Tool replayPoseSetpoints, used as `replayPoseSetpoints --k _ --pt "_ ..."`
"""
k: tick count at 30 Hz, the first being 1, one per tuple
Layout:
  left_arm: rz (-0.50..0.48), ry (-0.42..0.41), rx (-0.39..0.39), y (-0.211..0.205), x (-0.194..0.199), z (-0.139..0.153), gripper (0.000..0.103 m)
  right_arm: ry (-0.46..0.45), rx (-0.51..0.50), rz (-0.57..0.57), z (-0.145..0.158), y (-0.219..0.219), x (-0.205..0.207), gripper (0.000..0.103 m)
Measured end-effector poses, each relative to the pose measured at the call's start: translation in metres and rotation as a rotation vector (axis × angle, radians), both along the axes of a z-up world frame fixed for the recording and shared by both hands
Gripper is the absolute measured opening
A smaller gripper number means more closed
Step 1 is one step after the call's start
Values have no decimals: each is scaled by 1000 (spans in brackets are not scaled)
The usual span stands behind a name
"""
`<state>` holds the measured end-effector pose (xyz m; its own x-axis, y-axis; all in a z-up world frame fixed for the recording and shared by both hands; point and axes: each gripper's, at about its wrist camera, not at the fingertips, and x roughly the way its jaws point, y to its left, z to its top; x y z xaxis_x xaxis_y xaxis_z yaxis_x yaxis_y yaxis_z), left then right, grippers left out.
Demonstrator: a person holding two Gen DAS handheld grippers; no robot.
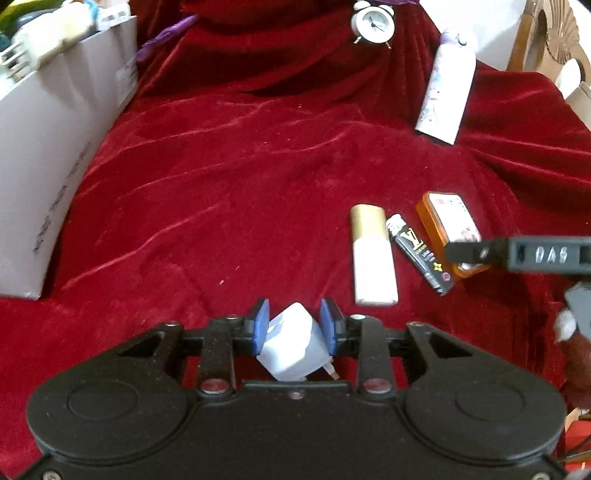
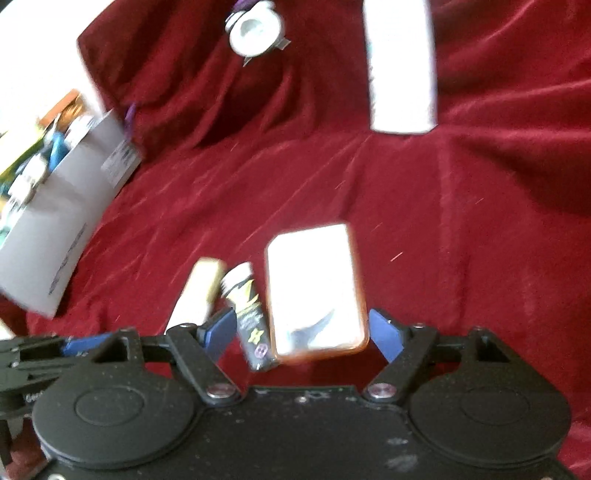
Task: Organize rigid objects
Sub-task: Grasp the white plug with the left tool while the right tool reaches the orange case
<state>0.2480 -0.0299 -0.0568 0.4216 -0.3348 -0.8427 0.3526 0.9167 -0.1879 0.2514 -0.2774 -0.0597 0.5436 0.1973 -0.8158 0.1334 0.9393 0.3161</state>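
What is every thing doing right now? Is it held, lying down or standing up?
Left gripper: shut on the white charger.
White charger: held, tilted.
Right gripper: open, around the orange tin.
Orange tin: lying flat, lid on.
Black lighter: lying.
Gold-capped bottle: lying, capped.
Alarm clock: upright.
White tube: lying.
Cardboard box: open, holding things.

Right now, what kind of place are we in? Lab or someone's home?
Probably a home, not a lab. The surface is draped in a rumpled red velvet cloth, a white alarm clock sits at the far end, and a carved wooden chair stands beyond the edge.
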Motion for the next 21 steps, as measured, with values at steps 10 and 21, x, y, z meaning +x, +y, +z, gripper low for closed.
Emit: replayPoseSetpoints --k 10,21 --pt "-177 -186 117 4 -29 9 67 -36 -107 -13 16 26 -3 83" --pt "-297 -235 172 -22 -29 -5 71 37 -280 -145 -16 40 22 64"
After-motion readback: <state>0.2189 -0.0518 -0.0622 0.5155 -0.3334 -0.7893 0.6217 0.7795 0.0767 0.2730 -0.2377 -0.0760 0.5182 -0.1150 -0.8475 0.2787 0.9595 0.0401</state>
